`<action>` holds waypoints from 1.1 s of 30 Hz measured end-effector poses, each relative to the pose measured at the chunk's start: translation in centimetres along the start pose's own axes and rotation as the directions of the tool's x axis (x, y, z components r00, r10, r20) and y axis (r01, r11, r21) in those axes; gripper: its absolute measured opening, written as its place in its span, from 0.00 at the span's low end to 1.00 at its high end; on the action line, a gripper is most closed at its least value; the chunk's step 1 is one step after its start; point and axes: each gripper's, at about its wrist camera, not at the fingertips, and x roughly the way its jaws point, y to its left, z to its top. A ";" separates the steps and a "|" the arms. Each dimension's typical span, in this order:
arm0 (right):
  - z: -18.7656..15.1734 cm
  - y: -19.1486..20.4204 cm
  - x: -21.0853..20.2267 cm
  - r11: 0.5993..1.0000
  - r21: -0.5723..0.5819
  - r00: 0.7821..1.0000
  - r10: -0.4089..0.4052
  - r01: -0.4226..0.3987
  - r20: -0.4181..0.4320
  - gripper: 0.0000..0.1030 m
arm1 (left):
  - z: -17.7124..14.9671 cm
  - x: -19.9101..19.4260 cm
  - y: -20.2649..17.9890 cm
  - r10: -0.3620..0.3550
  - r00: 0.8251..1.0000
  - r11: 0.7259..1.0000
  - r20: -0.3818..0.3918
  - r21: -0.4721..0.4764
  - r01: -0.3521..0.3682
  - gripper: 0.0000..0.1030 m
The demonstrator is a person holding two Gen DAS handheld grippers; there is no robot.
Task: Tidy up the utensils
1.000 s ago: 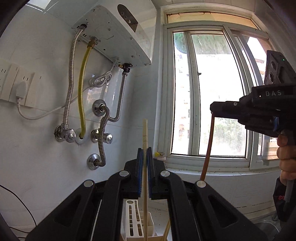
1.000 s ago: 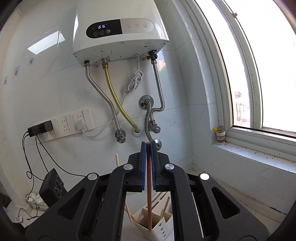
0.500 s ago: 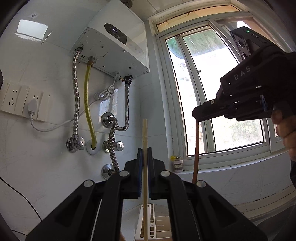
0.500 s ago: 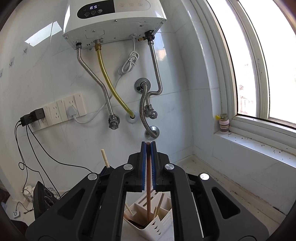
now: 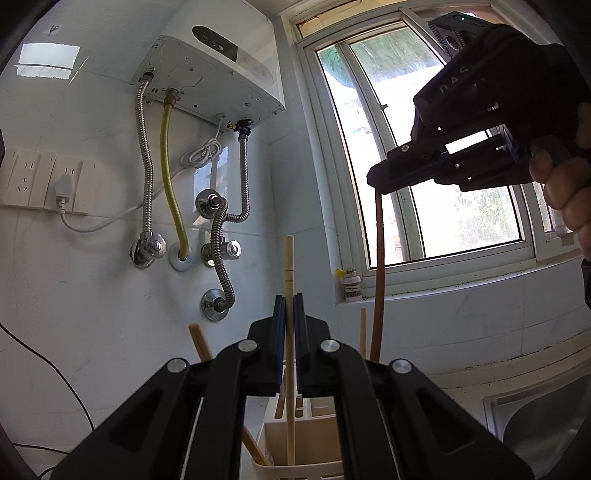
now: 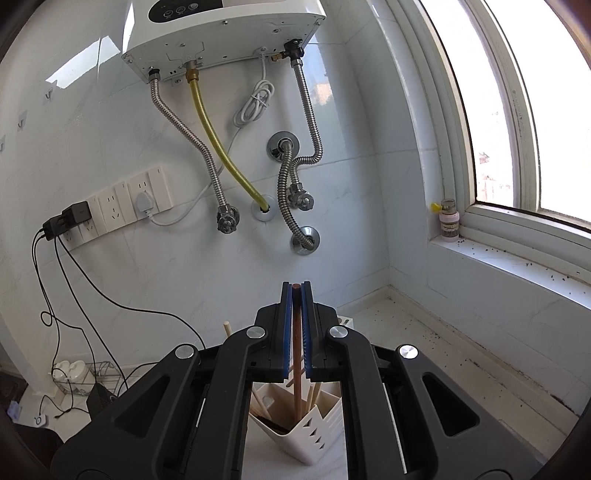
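Chopsticks: two in hand, both upright over the white holder [image 6: 314, 435] below my tongs. Left gripper [image 5: 290, 332] pinches a pale chopstick [image 5: 289, 266], tip inside the holder. Right gripper [image 6: 296, 317] pinches a reddish-brown chopstick [image 6: 296, 384], tip down among several sticks already standing there. Judged late stage: release both, then check for leftovers. Both sticks slim, straight, smooth.

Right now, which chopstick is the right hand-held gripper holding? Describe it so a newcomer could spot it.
Under the wall-mounted water heater a white utensil holder sits on the counter. The reddish-brown chopstick stands upright into it, clamped by the right hand-held gripper. It is darker than the pale chopsticks beside it.
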 end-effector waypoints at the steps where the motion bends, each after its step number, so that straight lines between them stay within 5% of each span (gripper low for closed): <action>1: -0.1 0.1 0.1 1.000 -0.001 1.000 0.003 -0.003 -0.004 0.05 | -0.1 0.0 0.0 -0.011 1.000 1.000 -0.018 -0.002 0.011 0.04; 10: -1.1 0.8 0.9 1.000 -0.028 0.998 0.002 -0.004 -0.067 0.05 | 0.1 -0.1 0.3 -0.073 0.983 0.997 -0.171 -0.017 0.072 0.06; 13: -1.5 0.6 1.1 1.000 -0.011 0.996 0.012 -0.013 -0.093 0.07 | 0.7 -1.1 0.4 -0.084 0.981 0.996 -0.177 -0.001 0.085 0.24; 19: -2.3 0.4 -0.3 1.000 0.020 0.995 0.015 -0.013 -0.098 0.10 | 2.7 -4.1 1.2 -0.114 0.975 0.993 -0.192 0.021 0.120 0.31; 21: -2.7 0.3 -1.2 0.999 0.041 0.995 0.020 -0.016 -0.097 0.22 | 3.0 -5.3 1.3 -0.131 0.966 0.989 -0.222 0.035 0.143 0.44; 24: -4.2 0.2 -2.4 0.998 0.069 0.993 0.017 -0.010 -0.113 0.27 | 2.1 -7.0 1.3 -0.134 0.942 0.987 -0.309 0.040 0.154 0.47; 28: -7.6 -0.4 -3.3 0.989 0.151 0.983 0.029 -0.002 -0.180 0.27 | 0.1 -8.9 2.0 -0.168 0.872 0.985 -0.460 -0.045 0.167 0.47; 33: -12.1 -1.6 -3.6 0.968 0.248 0.966 0.034 0.032 -0.258 0.34 | -2.6 -11.5 3.3 -0.141 0.821 0.990 -0.553 -0.065 0.126 0.49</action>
